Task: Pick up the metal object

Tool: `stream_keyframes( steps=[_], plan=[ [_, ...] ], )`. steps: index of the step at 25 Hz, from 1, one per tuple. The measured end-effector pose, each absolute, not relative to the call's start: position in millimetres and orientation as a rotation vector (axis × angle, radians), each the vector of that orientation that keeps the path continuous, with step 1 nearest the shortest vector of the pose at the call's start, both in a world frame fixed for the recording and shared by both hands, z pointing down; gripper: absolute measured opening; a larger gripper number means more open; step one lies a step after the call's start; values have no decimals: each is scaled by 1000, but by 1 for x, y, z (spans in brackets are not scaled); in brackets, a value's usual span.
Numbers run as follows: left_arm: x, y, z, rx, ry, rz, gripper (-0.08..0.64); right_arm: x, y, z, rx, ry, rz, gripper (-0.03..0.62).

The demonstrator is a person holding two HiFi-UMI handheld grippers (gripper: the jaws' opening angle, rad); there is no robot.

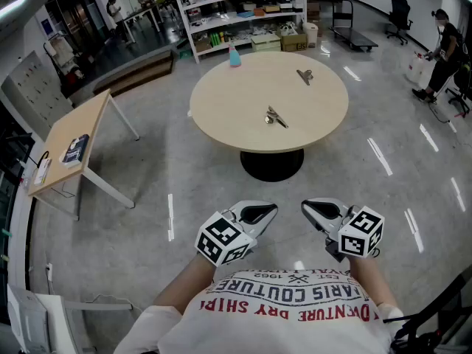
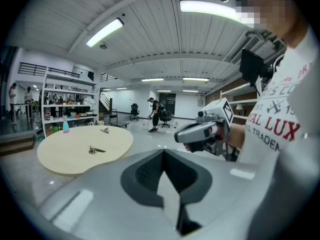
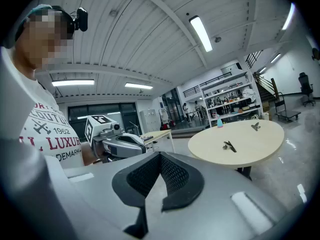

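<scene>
Two small metal clips lie on the round beige table [image 1: 221,116]: one near its front middle [image 1: 276,118] [image 2: 93,149] [image 3: 229,145], another at the far right [image 1: 304,75] [image 2: 104,130] [image 3: 256,126]. Both grippers are held close to my chest, well short of the table. My left gripper [image 1: 267,211] [image 2: 165,181] is shut with nothing in it. My right gripper [image 1: 310,208] [image 3: 159,180] is also shut and empty. Each gripper shows in the other's view, tips pointing toward each other.
A blue bottle [image 1: 234,55] stands at the table's far edge. A wooden desk [image 1: 74,150] stands to the left, shelving [image 1: 243,13] behind the table. People stand at the far right [image 1: 445,46] and back left.
</scene>
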State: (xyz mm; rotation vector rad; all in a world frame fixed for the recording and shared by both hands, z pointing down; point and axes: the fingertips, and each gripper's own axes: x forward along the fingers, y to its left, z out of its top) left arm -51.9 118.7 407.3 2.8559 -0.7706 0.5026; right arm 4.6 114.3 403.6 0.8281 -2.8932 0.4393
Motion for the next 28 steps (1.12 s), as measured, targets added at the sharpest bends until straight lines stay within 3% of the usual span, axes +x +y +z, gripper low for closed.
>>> stream_keyframes(
  steps=[13, 28],
  plan=[
    [-8, 20, 405, 2879, -796, 452, 3, 56, 14, 407, 827, -2892, 404, 0],
    [-20, -237, 466, 2764, -766, 510, 3, 40, -238, 448, 836, -2824, 504, 0]
  ],
)
